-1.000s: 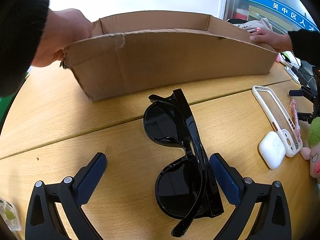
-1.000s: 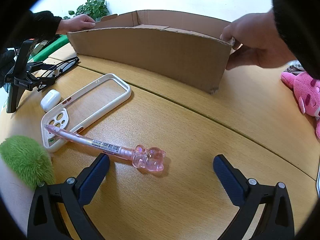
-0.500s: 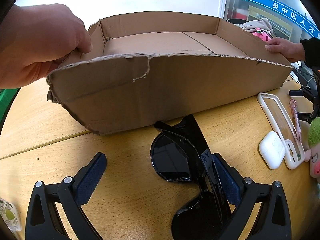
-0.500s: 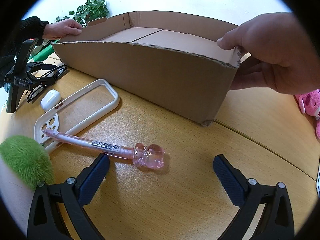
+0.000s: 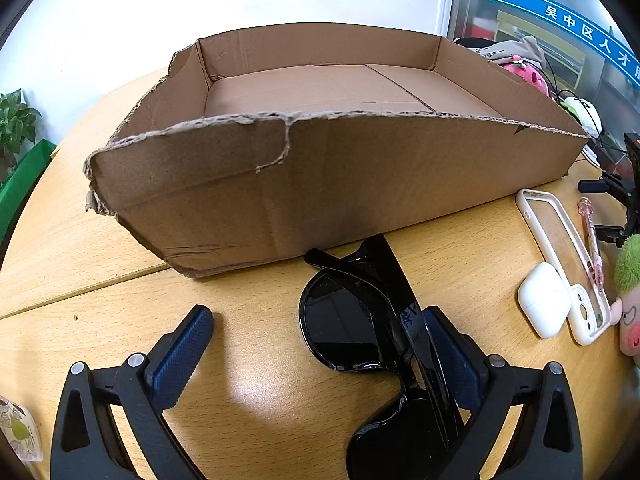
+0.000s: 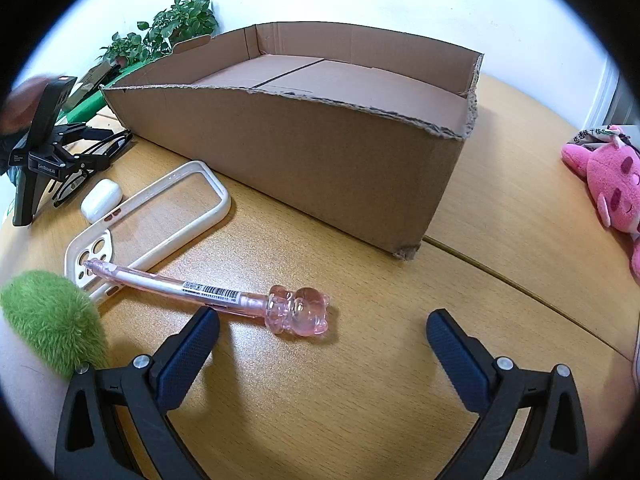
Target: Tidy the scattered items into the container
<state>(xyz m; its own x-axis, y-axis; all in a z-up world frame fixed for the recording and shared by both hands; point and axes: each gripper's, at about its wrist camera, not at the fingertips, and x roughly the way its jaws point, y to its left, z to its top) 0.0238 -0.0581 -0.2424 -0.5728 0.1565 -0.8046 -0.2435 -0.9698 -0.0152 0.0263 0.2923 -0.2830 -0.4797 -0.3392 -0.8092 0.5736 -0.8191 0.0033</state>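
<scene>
Both hand-held grippers, left [image 5: 316, 338] and right [image 6: 322, 338], hang spread over the surface [image 6: 520, 216], black sunglasses [image 5: 360, 320] touching the left's 3 o'clock finger, pink pen [image 6: 224, 296] near the right's 9 o'clock finger, cardboard box [image 5: 320, 168] at 12 o'clock.

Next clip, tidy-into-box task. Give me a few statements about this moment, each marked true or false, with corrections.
1. The cardboard box has nothing in it. True.
2. The left tongs are shut on the sunglasses. False: they are open, with the sunglasses lying on the table between the fingers.
3. The pink pen rests partly on the white phone case. True.
4. The right tongs hold the pen. False: they are open and hold nothing.
5. The white earbud case lies inside the box. False: it is on the table beside the phone case.
</scene>
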